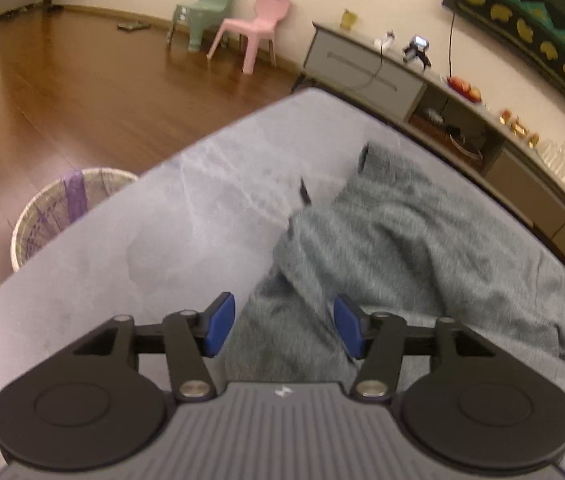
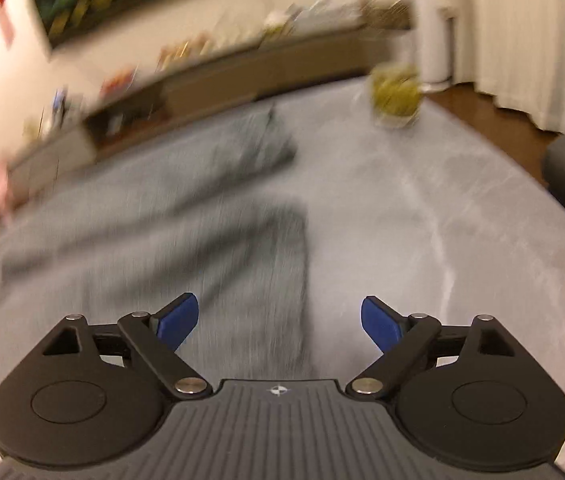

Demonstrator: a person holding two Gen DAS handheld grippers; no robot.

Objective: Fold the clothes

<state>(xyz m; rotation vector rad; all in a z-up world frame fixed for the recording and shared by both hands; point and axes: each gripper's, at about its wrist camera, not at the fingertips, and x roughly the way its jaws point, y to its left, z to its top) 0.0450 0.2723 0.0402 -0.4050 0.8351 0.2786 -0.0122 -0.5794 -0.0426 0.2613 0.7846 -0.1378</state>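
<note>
A grey-green knit garment point(image 1: 402, 240) lies rumpled on the grey marbled table point(image 1: 186, 216), one sleeve cuff point(image 1: 368, 158) pointing toward the far edge. My left gripper point(image 1: 284, 322) hovers open over the garment's near edge, blue pads apart with cloth below them. In the blurred right wrist view the same garment point(image 2: 186, 216) spreads left and centre, with a folded-over strip running toward me. My right gripper point(image 2: 278, 320) is open above that strip's near end, holding nothing.
A woven basket point(image 1: 58, 216) stands on the wood floor left of the table. A long sideboard point(image 1: 462, 120) runs behind the table. Green and pink chairs point(image 1: 250, 32) stand by the far wall. A yellowish jar point(image 2: 394, 92) sits at the table's far right.
</note>
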